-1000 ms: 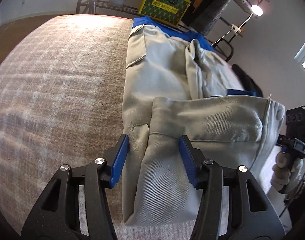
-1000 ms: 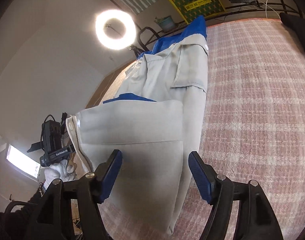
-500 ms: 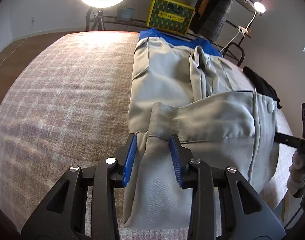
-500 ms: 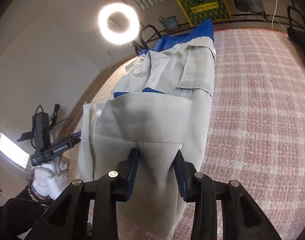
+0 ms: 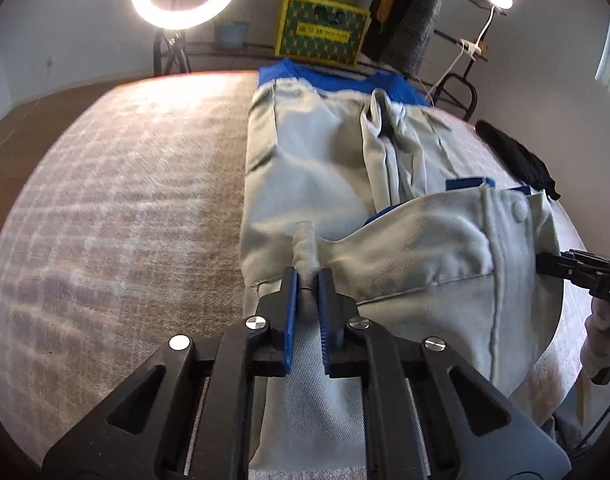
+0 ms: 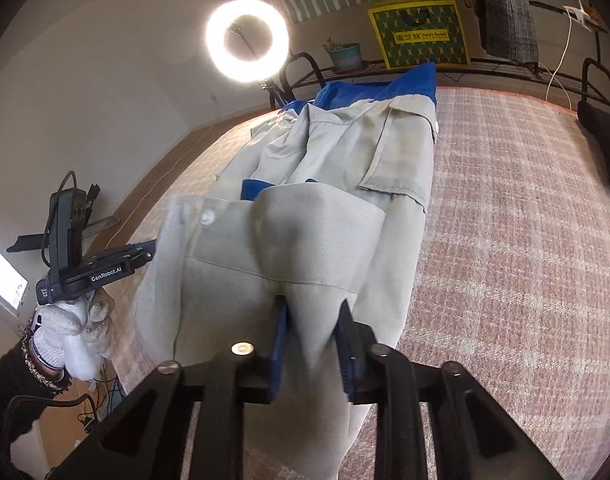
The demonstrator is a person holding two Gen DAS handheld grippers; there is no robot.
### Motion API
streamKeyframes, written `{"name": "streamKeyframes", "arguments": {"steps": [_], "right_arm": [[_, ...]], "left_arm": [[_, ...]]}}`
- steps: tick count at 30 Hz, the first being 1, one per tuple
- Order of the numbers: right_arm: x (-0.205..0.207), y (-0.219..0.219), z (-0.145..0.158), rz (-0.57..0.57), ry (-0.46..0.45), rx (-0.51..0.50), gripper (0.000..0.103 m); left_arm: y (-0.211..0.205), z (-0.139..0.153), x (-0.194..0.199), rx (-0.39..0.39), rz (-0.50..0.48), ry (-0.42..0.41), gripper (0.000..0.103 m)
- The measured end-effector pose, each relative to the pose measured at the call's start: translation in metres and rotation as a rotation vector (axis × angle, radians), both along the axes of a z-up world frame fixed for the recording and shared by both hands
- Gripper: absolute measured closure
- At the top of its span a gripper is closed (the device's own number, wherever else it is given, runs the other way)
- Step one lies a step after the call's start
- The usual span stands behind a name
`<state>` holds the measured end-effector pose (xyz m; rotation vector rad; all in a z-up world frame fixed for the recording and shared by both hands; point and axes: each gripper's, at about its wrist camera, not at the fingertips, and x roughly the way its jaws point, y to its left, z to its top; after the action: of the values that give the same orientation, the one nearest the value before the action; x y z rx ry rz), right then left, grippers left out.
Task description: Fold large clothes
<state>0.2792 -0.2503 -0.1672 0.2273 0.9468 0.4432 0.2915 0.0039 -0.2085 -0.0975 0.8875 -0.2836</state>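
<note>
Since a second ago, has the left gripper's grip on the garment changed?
Yes. The left gripper has just closed, now pinching the grey garment near its hem seam.

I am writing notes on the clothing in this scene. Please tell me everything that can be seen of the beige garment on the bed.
The beige garment looks like a twill work jacket with blue trim at the far end. It has a flap pocket, snap buttons and stitched seams. It lies lengthwise on the checked bed cover, already partly folded. Its near end is pinched by the left hand-held gripper and the right hand-held gripper, whose jaws have just been closing; cloth bunches between both.
</note>
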Motion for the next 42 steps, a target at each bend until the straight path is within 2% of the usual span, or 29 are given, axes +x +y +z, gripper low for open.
{"name": "streamKeyframes", "arguments": {"steps": [2, 5, 6, 8, 9, 11, 12, 13, 14, 16, 17, 20, 22, 25, 29, 31, 36, 38, 40, 42], "right_arm": [[-0.009, 0.004, 0.011, 0.013, -0.041, -0.025, 0.094], [-0.01, -0.001, 0.024, 0.008, -0.087, -0.007, 0.095], [-0.004, -0.006, 0.021, -0.002, -0.078, 0.016, 0.095], [0.017, -0.011, 0.002, -0.037, -0.011, 0.039, 0.095], [0.024, -0.008, -0.009, -0.043, 0.027, 0.013, 0.094], [0.034, 0.0, -0.028, -0.057, 0.077, -0.068, 0.08], [0.036, 0.001, -0.032, -0.068, 0.088, -0.084, 0.078], [0.035, -0.001, -0.031, -0.079, 0.088, -0.087, 0.074], [0.034, -0.004, -0.031, -0.093, 0.094, -0.086, 0.066], [0.03, -0.014, -0.026, -0.142, 0.099, -0.099, 0.054], [0.025, -0.018, -0.02, -0.158, 0.084, -0.107, 0.054], [0.006, -0.016, 0.005, -0.194, -0.024, -0.217, 0.057], [-0.004, -0.007, 0.021, -0.158, -0.111, -0.236, 0.058], [-0.002, 0.009, 0.025, -0.077, -0.113, -0.189, 0.065], [0.01, 0.027, 0.014, -0.052, -0.097, -0.242, 0.065], [0.014, 0.03, 0.006, -0.058, -0.078, -0.263, 0.065], [0.019, 0.028, -0.014, -0.062, -0.025, -0.299, 0.073], [0.022, 0.029, -0.025, -0.057, 0.0, -0.306, 0.074], [0.021, 0.033, -0.023, -0.056, -0.011, -0.33, 0.074], [0.019, 0.031, -0.017, -0.077, 0.0, -0.323, 0.074]], "left_arm": [[0.007, 0.017, -0.014, -0.035, 0.034, -0.064, 0.096], [0.017, 0.035, -0.02, -0.065, 0.071, -0.143, 0.096], [0.017, 0.032, -0.015, -0.042, 0.072, -0.152, 0.096], [0.014, 0.013, 0.005, -0.005, 0.083, -0.101, 0.096], [0.008, -0.003, 0.016, 0.049, 0.084, -0.074, 0.096], [-0.004, -0.022, 0.025, 0.144, 0.063, -0.067, 0.094], [-0.009, -0.026, 0.024, 0.18, 0.058, -0.09, 0.094], [-0.012, -0.027, 0.024, 0.194, 0.055, -0.1, 0.093], [-0.012, -0.026, 0.025, 0.196, 0.054, -0.098, 0.092], [-0.003, -0.022, 0.028, 0.161, 0.066, -0.069, 0.086], [0.003, -0.017, 0.028, 0.14, 0.08, -0.067, 0.085], [0.027, 0.003, 0.018, 0.061, 0.142, -0.103, 0.085], [0.034, 0.017, 0.008, -0.024, 0.124, -0.116, 0.085], [0.019, 0.029, 0.003, -0.074, 0.023, -0.116, 0.085], [-0.014, 0.024, 0.009, -0.043, -0.086, -0.085, 0.085], [-0.03, 0.014, 0.015, 0.004, -0.119, -0.065, 0.085], [-0.053, -0.008, 0.037, 0.127, -0.128, -0.027, 0.085], [-0.058, -0.015, 0.041, 0.151, -0.131, -0.012, 0.085], [-0.063, -0.017, 0.042, 0.191, -0.138, -0.024, 0.085], [-0.062, -0.013, 0.04, 0.199, -0.133, -0.019, 0.085]]}}
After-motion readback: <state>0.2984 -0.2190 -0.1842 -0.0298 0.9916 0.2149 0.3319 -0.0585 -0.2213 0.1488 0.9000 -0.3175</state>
